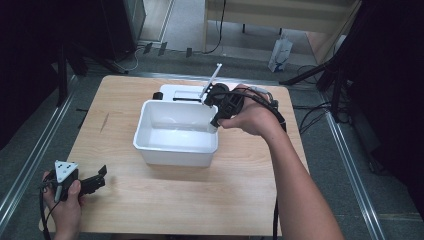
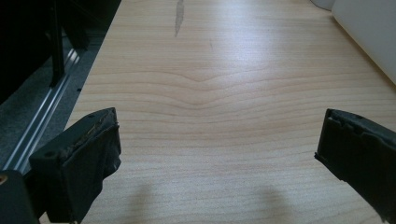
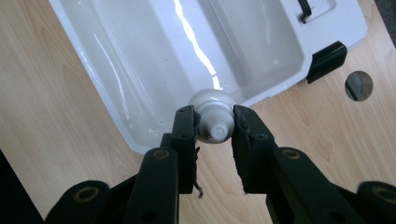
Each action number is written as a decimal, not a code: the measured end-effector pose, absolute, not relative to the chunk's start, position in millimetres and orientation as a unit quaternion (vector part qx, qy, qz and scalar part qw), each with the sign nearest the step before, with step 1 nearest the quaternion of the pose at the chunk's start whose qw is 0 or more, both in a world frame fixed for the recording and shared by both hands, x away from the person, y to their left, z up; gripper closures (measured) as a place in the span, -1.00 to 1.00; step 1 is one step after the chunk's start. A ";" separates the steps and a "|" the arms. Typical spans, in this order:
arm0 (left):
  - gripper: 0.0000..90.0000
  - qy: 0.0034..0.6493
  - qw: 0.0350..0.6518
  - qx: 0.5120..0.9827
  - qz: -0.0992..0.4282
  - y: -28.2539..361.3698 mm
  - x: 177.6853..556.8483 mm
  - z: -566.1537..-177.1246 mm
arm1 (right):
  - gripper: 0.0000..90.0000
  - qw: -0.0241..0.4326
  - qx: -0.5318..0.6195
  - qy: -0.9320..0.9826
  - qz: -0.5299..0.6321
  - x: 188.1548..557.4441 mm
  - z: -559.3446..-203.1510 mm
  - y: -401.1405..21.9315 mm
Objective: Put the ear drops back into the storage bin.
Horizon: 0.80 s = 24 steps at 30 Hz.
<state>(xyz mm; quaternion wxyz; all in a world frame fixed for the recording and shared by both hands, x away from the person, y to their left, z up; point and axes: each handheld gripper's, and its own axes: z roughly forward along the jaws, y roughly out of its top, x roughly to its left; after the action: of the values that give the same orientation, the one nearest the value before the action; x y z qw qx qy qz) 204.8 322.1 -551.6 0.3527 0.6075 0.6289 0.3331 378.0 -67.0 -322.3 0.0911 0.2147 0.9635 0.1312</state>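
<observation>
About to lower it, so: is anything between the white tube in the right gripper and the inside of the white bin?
Nothing visible. The right gripper holds the tube by its cap over the bin's near rim; the bin looks empty.

Bare forearms, 2 black grippers, grey 3-cornered plate (image 1: pixel 65 170), trailing cables

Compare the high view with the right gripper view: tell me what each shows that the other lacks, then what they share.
High view alone: the left gripper, open, low at the table's near left corner, and the floor around the table.
Right gripper view alone: a close look at the white ribbed cap clamped between the right gripper jaws, and a round hole in the tabletop.
Both: the white tub and the wooden table.
</observation>
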 end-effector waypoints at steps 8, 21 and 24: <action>-0.99 0.629 0.355 0.606 0.332 322.5 204.7 -551.6 | 0.60 0.078 0.200 0.968 0.132 380.3 -339.6 -55.6; -0.99 0.630 0.357 0.606 0.331 322.3 205.3 -551.8 | 0.60 0.080 0.179 0.974 0.116 387.2 -369.0 -53.4; -0.99 0.630 0.357 0.606 0.329 322.8 205.2 -551.7 | 0.60 0.080 0.173 0.975 0.114 389.3 -376.0 -55.5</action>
<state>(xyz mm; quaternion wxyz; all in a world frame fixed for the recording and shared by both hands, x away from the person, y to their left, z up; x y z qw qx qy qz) 205.2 322.8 -551.7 0.3572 0.6061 0.6299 0.3290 389.3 -55.5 -376.0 0.0803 0.1733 0.9749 0.1142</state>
